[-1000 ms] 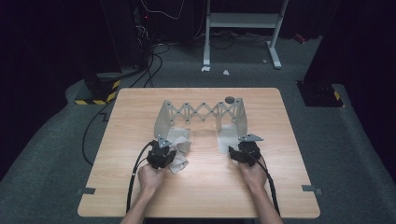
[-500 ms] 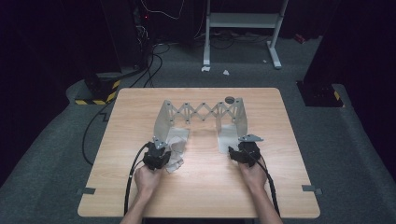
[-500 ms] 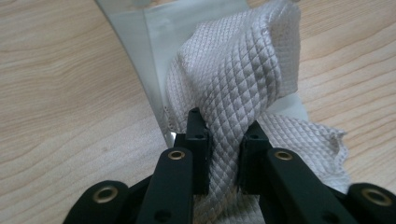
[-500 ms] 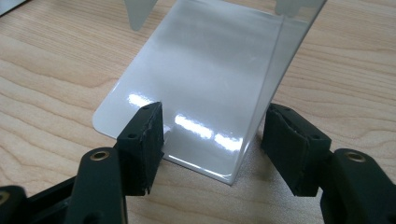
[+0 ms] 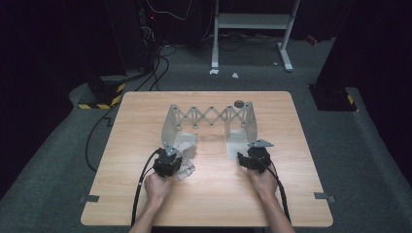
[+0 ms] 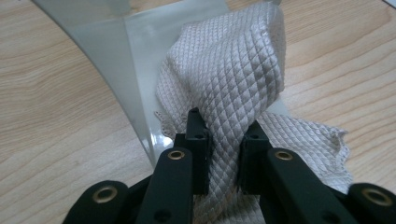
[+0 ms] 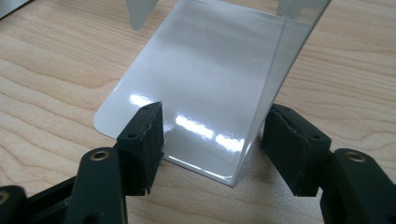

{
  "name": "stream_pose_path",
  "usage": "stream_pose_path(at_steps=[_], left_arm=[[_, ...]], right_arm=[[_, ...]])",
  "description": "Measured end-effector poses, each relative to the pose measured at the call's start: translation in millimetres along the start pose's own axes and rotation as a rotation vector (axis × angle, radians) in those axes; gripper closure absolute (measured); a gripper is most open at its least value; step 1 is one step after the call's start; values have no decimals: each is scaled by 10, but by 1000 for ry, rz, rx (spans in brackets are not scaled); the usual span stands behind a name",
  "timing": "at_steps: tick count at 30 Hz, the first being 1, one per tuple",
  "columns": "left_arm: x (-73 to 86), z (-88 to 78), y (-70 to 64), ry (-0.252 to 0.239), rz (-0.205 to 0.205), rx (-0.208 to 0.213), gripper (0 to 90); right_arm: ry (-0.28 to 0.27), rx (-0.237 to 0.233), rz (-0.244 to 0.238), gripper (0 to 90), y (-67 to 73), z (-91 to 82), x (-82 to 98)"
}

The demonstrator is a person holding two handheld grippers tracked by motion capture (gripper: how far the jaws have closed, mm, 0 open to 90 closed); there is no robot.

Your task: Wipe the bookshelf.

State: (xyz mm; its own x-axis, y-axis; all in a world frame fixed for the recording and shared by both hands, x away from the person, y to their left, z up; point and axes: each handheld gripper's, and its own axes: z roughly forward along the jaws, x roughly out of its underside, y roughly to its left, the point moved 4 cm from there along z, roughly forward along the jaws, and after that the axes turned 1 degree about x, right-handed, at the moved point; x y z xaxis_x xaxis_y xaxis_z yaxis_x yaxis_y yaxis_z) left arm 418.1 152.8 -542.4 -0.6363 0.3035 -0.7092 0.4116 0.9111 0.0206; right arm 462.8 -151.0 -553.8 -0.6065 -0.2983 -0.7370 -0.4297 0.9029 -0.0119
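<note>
A silver accordion rack [image 5: 211, 116] with two upright end plates stands mid-table. A white quilted cloth [image 5: 187, 154] lies bunched on its left foot plate. My left gripper [image 5: 175, 158] is shut on that cloth. In the left gripper view the cloth [image 6: 233, 70] is pinched between the pads of my left gripper [image 6: 224, 149] and rises away over the grey plate [image 6: 102, 46]. My right gripper [image 5: 248, 154] sits at the rack's right foot plate. In the right gripper view my right gripper [image 7: 212, 135] is open. Its jaws stand to either side of the near corner of the glossy plate [image 7: 201, 70] without pressing on it.
The wooden table [image 5: 145, 204] has a small dark round object [image 5: 238, 103] behind the rack's right end. Black cables trail from both grippers toward the near edge. A white stand [image 5: 252, 22] and floor cables lie beyond the table.
My left gripper has shifted slightly toward the near edge with the cloth still in it. The right gripper has stayed put.
</note>
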Motion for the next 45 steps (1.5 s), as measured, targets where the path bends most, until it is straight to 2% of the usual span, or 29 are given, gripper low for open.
stream_pose_path(at_steps=[3, 5, 6, 11, 16, 19, 25, 26, 30, 35, 36, 37, 38, 40, 42, 45], left_arm=[[14, -23, 15, 6, 20, -24, 779], [36, -31, 110, 3, -13, -41, 779], [40, -41, 140, 7, -13, -47, 779], [48, -17, 216, -7, -57, -42, 779], [15, 18, 286, -3, -70, -53, 780], [17, 9, 253, -4, -69, -53, 780], [31, -36, 117, -24, -67, -11, 779], [23, -44, 55, -29, -53, 0, 779], [1, -6, -51, -28, -20, 5, 778], [0, 19, -34, -24, -26, -8, 779], [8, 5, 21, -11, -22, -34, 779], [8, 5, 21, -11, -22, -34, 779], [19, -17, 84, 1, -17, -63, 779], [28, -27, 137, 2, -32, -74, 779], [28, -36, 148, -1, -43, -66, 779], [13, -9, 79, -8, -38, -33, 778]], right_arm=[[-2, 1, -1, 386, -1, 0, 0], [-1, 1, -1, 385, -1, 0, 0], [-2, 1, -1, 386, -1, -1, 1], [-1, 3, 1, 386, 4, 1, -1], [0, 6, 3, 386, 5, 3, -3], [-1, 6, 2, 386, 5, 4, -3], [-1, 6, 3, 386, 5, 4, -3], [-1, 6, 3, 386, 5, 4, -3], [0, 5, 3, 385, 5, 3, -3], [0, 5, 3, 386, 5, 3, -3], [-1, 5, 3, 385, 5, 3, -2], [-1, 5, 3, 385, 5, 3, -2], [0, 5, 3, 385, 5, 3, -2], [0, 6, 3, 385, 4, 3, -2], [0, 6, 3, 385, 4, 3, -3], [0, 6, 3, 385, 5, 3, -3]])
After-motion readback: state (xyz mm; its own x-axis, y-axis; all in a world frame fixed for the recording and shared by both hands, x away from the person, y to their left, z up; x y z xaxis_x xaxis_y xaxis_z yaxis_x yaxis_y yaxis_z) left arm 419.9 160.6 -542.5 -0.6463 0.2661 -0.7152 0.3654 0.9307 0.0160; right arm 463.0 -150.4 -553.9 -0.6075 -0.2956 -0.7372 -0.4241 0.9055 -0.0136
